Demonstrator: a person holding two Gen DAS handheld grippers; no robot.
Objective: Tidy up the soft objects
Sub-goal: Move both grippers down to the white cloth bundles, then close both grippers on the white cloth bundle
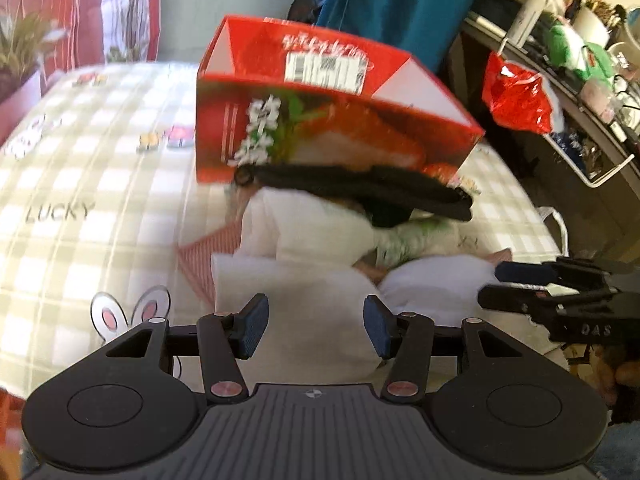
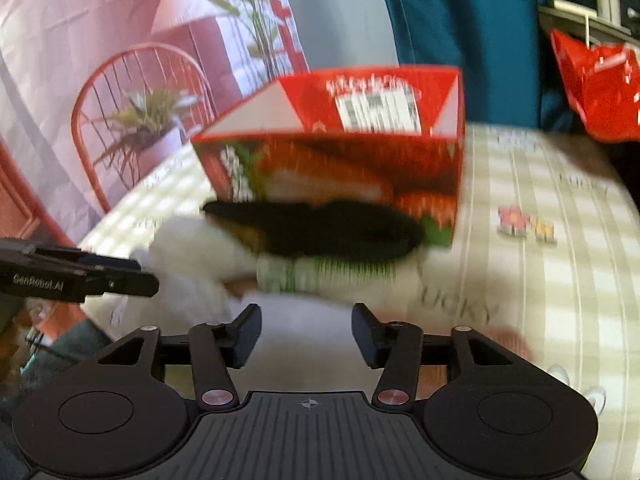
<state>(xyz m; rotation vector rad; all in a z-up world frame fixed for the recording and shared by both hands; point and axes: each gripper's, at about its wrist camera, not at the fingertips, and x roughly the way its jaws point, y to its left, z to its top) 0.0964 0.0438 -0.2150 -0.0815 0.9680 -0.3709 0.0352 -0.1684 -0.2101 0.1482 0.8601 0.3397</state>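
A pile of soft items lies on the checked tablecloth (image 1: 80,184) in front of a red cardboard box (image 1: 320,108). On top is a black cloth (image 1: 360,192), under it white cloth (image 1: 304,248) and a green-and-white striped piece (image 1: 412,236). The red box (image 2: 340,148), black cloth (image 2: 320,228) and striped piece (image 2: 320,276) also show in the right wrist view. My left gripper (image 1: 316,332) is open and empty, just short of the white cloth. My right gripper (image 2: 306,334) is open and empty over white cloth (image 2: 200,264). The right gripper also shows in the left wrist view (image 1: 492,284).
A red plastic bag (image 1: 516,100) hangs off a cluttered shelf (image 1: 580,60) at the right. A teal curtain (image 1: 400,4) hangs behind the box. A printed backdrop with a red chair (image 2: 120,120) stands at the left. The left gripper (image 2: 148,278) pokes in at the right view's left edge.
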